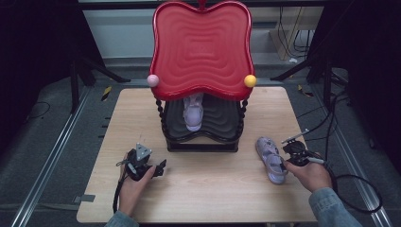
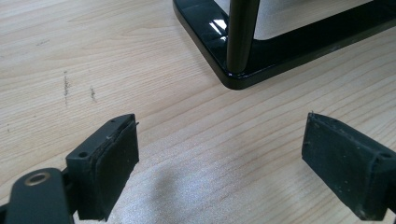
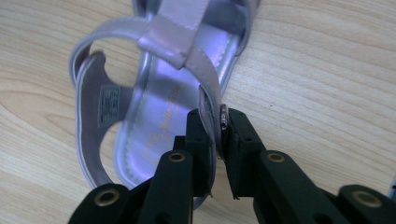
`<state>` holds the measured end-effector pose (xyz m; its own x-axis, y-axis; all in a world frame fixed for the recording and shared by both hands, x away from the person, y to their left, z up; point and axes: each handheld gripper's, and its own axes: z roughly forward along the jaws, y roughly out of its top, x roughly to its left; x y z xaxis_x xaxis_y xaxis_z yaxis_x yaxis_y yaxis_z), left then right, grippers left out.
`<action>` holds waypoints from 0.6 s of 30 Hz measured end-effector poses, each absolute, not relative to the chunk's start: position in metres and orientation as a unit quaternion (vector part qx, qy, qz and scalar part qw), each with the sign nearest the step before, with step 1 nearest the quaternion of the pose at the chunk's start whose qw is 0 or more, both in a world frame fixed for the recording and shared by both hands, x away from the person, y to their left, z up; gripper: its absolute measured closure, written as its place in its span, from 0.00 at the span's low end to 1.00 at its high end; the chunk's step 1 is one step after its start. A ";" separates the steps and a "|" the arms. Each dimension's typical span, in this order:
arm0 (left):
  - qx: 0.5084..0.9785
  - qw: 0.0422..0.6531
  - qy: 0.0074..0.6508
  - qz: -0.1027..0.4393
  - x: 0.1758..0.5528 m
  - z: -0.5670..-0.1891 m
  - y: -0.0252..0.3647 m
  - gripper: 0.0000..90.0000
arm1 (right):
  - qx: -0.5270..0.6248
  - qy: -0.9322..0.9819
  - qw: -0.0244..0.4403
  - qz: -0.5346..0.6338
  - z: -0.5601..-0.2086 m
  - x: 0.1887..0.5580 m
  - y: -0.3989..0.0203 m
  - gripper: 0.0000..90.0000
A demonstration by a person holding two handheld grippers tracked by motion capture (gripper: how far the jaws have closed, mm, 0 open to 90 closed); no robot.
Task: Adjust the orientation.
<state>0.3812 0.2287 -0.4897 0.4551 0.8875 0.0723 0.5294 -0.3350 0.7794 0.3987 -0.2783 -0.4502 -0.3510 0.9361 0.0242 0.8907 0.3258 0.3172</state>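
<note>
From my seat, the light wooden surface (image 1: pixel 203 189) lies bare across its near half, giving open passage between my left gripper (image 1: pixel 150 168) and my right gripper (image 1: pixel 288 158). The black two-tier shelf stand with a red wavy top tray (image 1: pixel 201 47) blocks the middle back; its black base corner (image 2: pixel 233 77) sits just ahead of my left jaws, which stand apart over bare wood. The lilac strappy sandal (image 1: pixel 270 160) occupies the right front, touching my right jaws. Another pale sandal (image 1: pixel 193 112) takes the lower shelf's middle, with room either side.
</note>
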 end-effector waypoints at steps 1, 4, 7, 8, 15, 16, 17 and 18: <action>0.775 0.354 0.457 0.254 0.381 -0.490 0.229 0.11 | 0.559 0.813 0.085 0.138 -0.449 0.397 -0.279 0.91; 0.773 0.354 0.459 0.256 0.382 -0.489 0.231 0.11 | 0.546 0.821 0.093 0.141 -0.444 0.389 -0.278 0.92; 0.773 0.353 0.460 0.257 0.382 -0.490 0.231 0.11 | 0.522 0.835 0.092 0.146 -0.434 0.373 -0.271 0.92; 0.774 0.352 0.460 0.258 0.382 -0.490 0.230 0.11 | 0.514 0.840 0.092 0.148 -0.432 0.369 -0.268 0.92; 0.776 0.349 0.458 0.258 0.382 -0.491 0.229 0.11 | 0.429 0.880 0.074 0.189 -0.419 0.356 -0.217 0.92; 0.775 0.350 0.458 0.258 0.382 -0.491 0.229 0.11 | 0.423 0.882 0.070 0.194 -0.419 0.358 -0.210 0.92; 0.775 0.350 0.458 0.258 0.382 -0.491 0.229 0.11 | 0.406 0.889 0.068 0.199 -0.420 0.362 -0.198 0.92; 0.776 0.349 0.458 0.258 0.383 -0.491 0.230 0.11 | 0.398 0.893 0.067 0.201 -0.421 0.364 -0.190 0.92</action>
